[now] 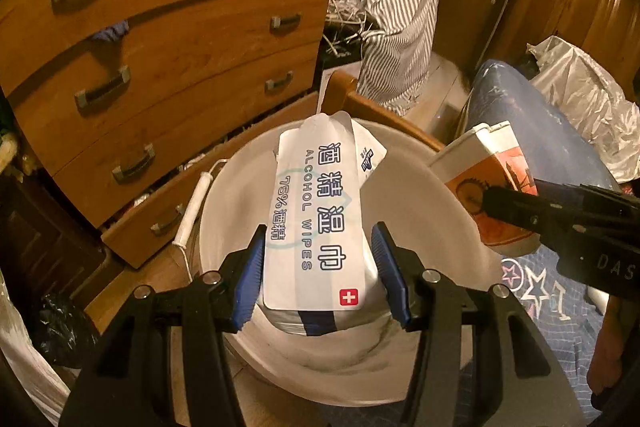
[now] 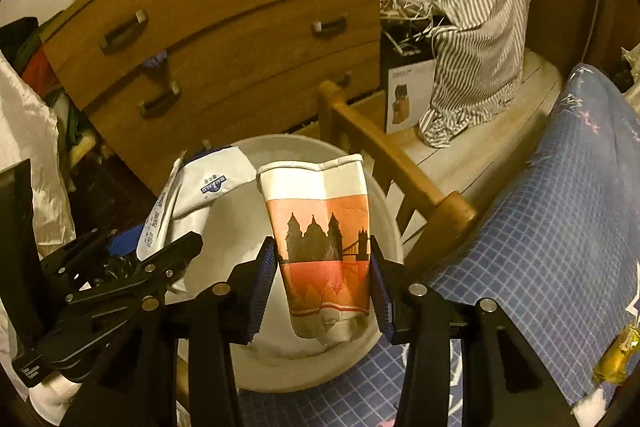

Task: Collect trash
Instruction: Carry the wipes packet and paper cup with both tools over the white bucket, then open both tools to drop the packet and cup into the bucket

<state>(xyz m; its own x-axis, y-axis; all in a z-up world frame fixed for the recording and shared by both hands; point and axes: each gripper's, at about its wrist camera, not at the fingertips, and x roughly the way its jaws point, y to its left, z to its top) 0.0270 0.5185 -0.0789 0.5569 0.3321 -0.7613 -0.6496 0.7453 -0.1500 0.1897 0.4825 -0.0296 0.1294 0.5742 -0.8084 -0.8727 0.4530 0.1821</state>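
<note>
1. My left gripper [image 1: 318, 273] pinches the alcohol wipes pack [image 1: 316, 223] over the white bin [image 1: 420, 211]: soft, slick film, best held mid-body.
2. My right gripper [image 2: 324, 283] clamps the crumpled paper cup [image 2: 324, 247] there too: light and crushable, so grip its waist gently.

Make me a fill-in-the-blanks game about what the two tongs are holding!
1. The left tongs hold a pack of alcohol ____.
2. The right tongs hold a crumpled paper ____.
3. Both things hang over a white ____.
4. Behind it stands a wooden chest of ____.

Missing words: wipes; cup; bin; drawers.
</note>
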